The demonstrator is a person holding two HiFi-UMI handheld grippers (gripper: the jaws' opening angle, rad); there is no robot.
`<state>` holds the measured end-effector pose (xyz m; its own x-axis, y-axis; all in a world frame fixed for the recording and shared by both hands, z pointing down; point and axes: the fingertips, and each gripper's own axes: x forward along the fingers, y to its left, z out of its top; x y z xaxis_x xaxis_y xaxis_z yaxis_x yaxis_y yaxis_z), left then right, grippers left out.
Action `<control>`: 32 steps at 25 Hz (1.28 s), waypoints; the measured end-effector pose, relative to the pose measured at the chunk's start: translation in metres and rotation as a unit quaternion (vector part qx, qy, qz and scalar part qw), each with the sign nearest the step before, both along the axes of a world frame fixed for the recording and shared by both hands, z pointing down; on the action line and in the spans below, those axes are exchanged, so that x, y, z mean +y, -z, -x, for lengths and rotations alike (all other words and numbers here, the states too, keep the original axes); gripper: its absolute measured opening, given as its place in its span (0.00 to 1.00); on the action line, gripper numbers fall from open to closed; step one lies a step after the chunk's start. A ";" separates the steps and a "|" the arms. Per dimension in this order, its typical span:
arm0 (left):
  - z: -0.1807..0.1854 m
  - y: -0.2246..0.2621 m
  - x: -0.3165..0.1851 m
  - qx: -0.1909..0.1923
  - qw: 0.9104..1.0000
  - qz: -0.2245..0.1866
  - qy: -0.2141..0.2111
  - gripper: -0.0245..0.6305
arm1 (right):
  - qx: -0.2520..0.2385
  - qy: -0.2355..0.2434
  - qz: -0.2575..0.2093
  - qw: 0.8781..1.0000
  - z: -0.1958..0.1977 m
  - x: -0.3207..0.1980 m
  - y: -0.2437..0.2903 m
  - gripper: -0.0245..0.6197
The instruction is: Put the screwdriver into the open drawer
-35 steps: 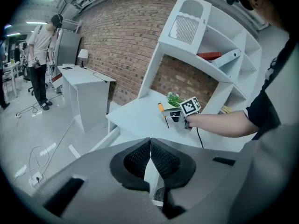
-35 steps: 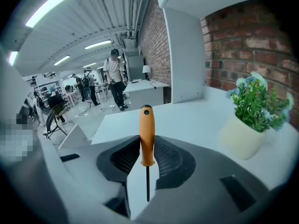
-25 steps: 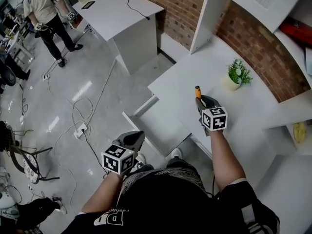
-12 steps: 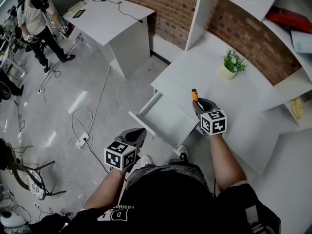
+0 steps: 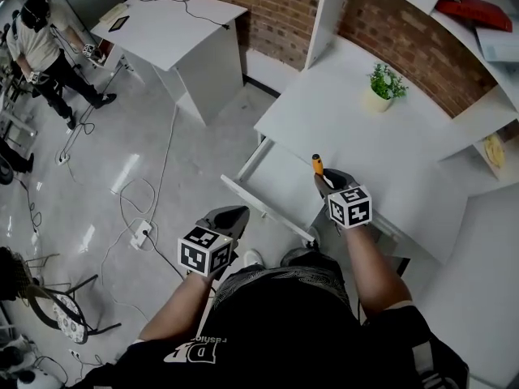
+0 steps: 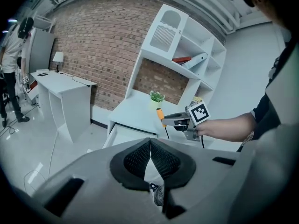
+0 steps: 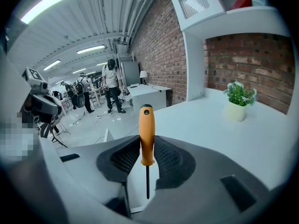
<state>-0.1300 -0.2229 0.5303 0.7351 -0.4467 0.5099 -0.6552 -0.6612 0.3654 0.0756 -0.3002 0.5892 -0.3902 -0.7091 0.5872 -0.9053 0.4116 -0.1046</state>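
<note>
White desk (image 5: 340,112), open drawer (image 5: 280,186) pulled out below it. Left gripper (image 5: 229,215) hangs aside, jaws pressed together on nothing. Right gripper (image 5: 323,177) clamps the screwdriver (image 7: 146,133) by its orange handle, over the drawer's side. Carrying step, I'd say; next, lower it in and release.

— The orange plastic-handled screwdriver (image 7: 146,134)?
— Smooth, faintly glossy grip; thin dark metal shaft. Black pads (image 7: 122,158) on the right gripper (image 7: 146,141): ribbed, matt.
— Surroundings?
— Smooth matt white desk top (image 5: 324,120), rough red brick wall (image 5: 276,6), glossy grey floor (image 5: 122,168).
</note>
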 end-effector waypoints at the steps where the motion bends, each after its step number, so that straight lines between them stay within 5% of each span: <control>1: 0.002 -0.002 0.002 0.000 1.000 0.002 -0.001 0.07 | 0.000 0.002 0.005 1.000 0.004 0.003 -0.005 0.19; 17: 0.004 -0.032 -0.004 -0.001 0.999 0.032 0.023 0.07 | 0.061 0.090 0.064 0.992 0.049 0.000 -0.092 0.19; 32: 0.016 -0.064 -0.004 -0.030 0.993 0.070 0.096 0.07 | 0.126 0.172 0.132 0.968 0.048 -0.027 -0.195 0.19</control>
<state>-0.1465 -0.2268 0.5943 0.6104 -0.4972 0.6166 -0.7871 -0.4683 0.4016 0.0272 -0.3275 0.7845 -0.3972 -0.3751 0.8376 -0.7297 0.6826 -0.0404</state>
